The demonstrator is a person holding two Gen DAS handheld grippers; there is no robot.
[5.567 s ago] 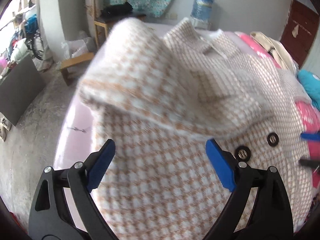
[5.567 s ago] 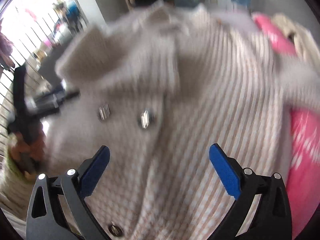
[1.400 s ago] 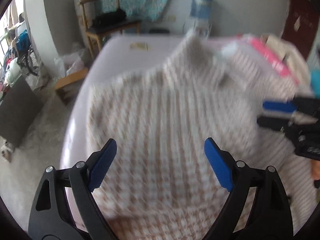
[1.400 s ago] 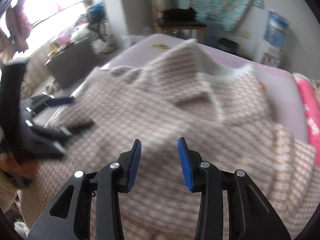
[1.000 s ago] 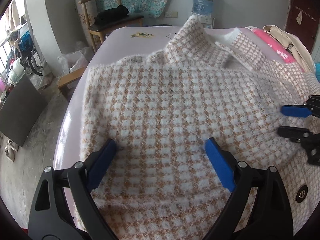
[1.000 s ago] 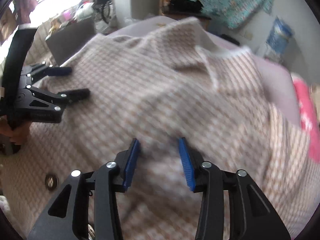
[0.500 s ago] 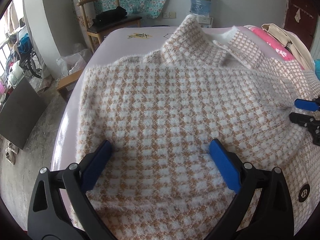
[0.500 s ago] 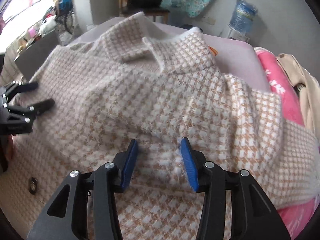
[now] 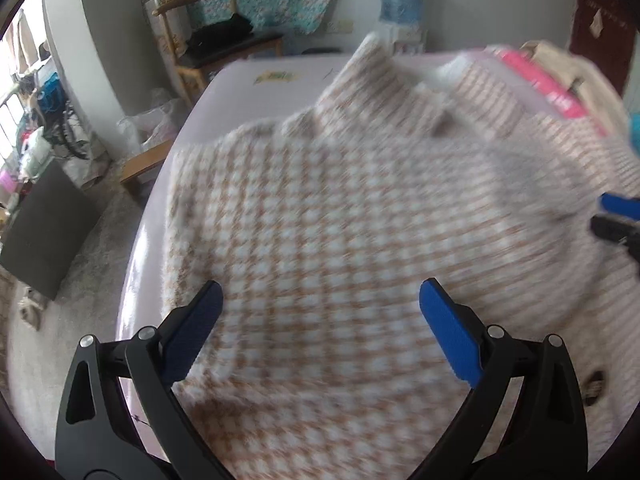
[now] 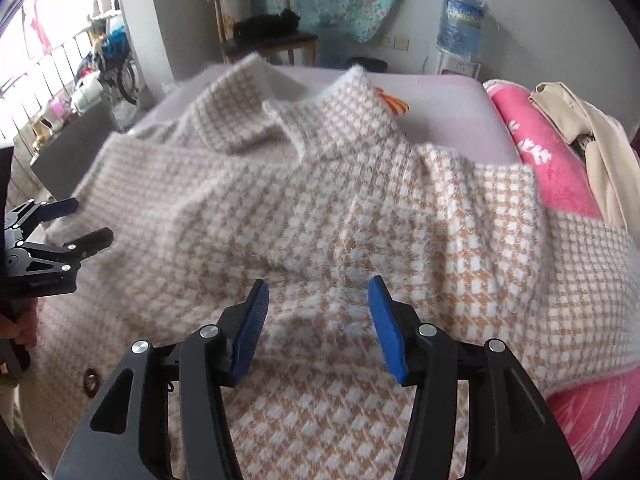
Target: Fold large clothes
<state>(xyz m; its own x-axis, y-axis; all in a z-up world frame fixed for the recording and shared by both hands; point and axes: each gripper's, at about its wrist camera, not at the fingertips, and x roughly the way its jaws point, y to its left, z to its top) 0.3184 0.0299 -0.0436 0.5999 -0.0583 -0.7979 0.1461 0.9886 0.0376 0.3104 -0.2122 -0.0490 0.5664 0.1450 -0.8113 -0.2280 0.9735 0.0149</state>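
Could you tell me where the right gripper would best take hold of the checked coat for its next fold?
Probably the free sleeve edge of the checked coat, beside the pink blanket. It lies as a thin, exposed flap near the open right gripper, so come in low from the right, one finger sliding under the edge.

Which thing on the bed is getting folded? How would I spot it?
Find the big lilac bed. Spread over most of it lies the fuzzy checked coat, tan and white with a pointed collar. Beside it the pink blanket is bright with white flowers, and the beige garment is plain.
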